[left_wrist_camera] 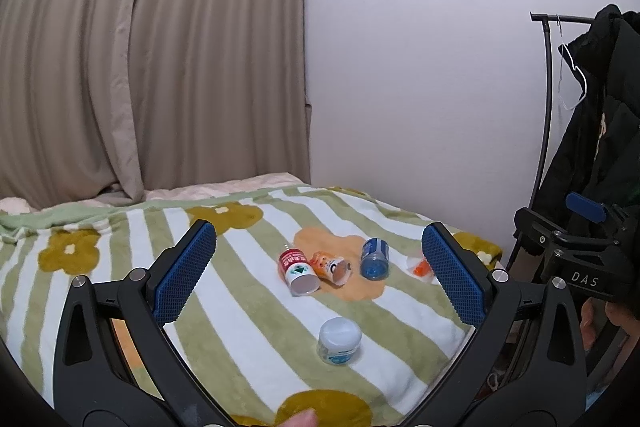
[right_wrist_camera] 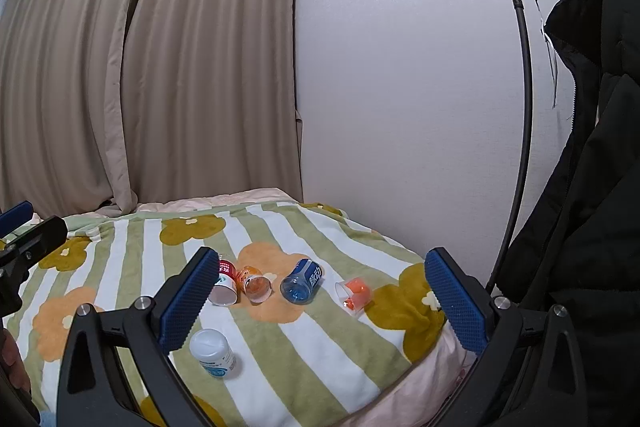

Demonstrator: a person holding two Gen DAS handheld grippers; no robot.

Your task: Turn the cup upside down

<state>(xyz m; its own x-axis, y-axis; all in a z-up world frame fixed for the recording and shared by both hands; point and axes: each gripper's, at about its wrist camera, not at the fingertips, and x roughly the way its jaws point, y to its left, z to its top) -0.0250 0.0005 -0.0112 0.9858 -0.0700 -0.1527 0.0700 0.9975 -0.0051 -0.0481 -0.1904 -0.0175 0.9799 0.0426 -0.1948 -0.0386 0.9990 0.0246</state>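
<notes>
Soft, even indoor light, faint shadows; fisheye bends the curtain (left_wrist_camera: 152, 47) and wall (right_wrist_camera: 400, 87) at black-vignetted edges; mostly sharp.

White cup (left_wrist_camera: 339, 340) with blue label, standing upside down on striped blanket (left_wrist_camera: 248, 331), near front edge.

clear orange cup (left_wrist_camera: 421, 269) half hidden behind left gripper's finger (left_wrist_camera: 454, 277)
</notes>
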